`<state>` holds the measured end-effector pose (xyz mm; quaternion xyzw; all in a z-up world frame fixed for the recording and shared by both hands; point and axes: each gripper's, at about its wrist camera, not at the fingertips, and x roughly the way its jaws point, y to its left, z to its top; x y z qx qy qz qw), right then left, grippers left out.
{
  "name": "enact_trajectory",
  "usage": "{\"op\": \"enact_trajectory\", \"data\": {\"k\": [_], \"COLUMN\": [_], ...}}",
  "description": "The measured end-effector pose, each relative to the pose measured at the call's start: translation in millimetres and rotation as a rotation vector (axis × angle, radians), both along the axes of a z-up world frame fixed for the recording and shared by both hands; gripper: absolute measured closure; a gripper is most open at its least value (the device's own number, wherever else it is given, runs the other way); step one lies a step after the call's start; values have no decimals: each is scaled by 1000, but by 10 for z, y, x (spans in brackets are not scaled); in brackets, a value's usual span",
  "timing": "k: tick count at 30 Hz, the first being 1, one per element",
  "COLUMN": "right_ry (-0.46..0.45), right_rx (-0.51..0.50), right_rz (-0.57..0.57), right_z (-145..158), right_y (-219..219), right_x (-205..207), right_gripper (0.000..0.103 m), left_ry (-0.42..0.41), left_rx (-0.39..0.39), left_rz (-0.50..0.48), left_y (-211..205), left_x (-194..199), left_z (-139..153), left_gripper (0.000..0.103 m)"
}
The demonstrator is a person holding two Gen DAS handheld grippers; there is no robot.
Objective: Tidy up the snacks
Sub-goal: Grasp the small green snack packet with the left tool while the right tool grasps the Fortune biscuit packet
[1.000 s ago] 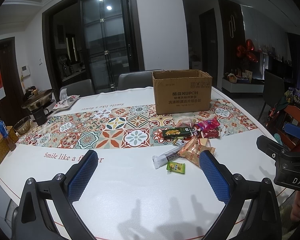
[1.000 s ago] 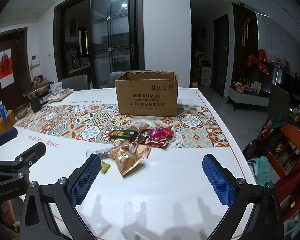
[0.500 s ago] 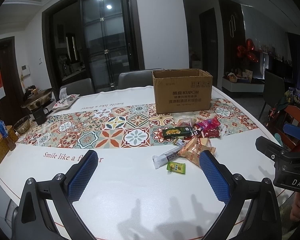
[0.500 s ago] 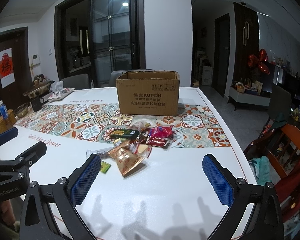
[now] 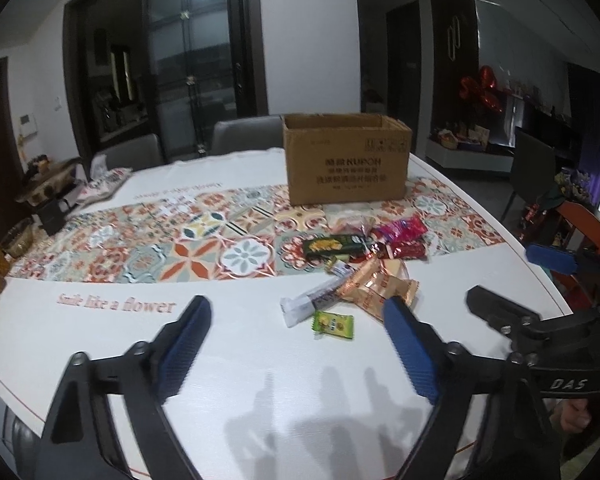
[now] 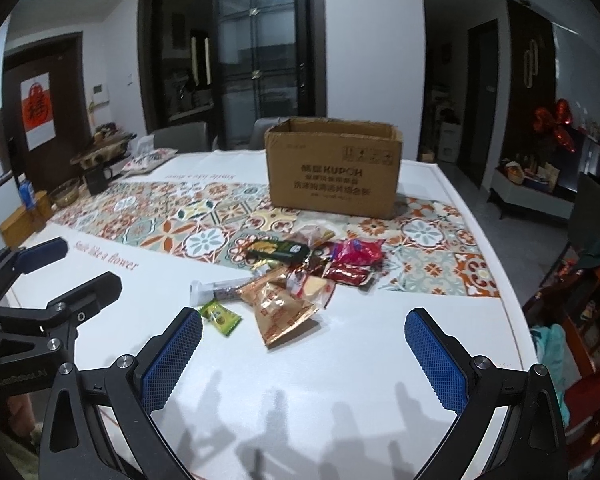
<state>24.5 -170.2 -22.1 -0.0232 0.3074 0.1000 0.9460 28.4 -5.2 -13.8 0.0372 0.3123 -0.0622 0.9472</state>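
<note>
Snacks [image 6: 296, 276] lie piled before the cardboard box [image 6: 332, 168] while we hold left gripper [image 5: 296, 344] closing on nothing, right gripper [image 6: 304, 356] spread wide, empty.

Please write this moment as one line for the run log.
phase: approach | left gripper: closing, nothing between jaws | right gripper: open, empty | snack pile: on table, untouched | cardboard box: open, behind pile

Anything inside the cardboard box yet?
Cannot tell. The cardboard box stands open-topped, but only its inner back wall shows; its floor is hidden. The snack pile lies in front.
</note>
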Motion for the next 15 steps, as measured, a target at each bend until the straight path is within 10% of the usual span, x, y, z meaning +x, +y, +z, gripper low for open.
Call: {"op": "enact_trajectory", "data": {"k": [15], "right_ry": [95], "right_rx": [-98], "right_rz": [178], "right_z": [-422], "right_y": [242], "right_x": [541], "right_gripper": [15], "left_ry": [205], "left_rx": [-68], "left_rz": [-49], "left_y": [-49], "left_x": [555], "left_z": [-462], "left_gripper": [52]}}
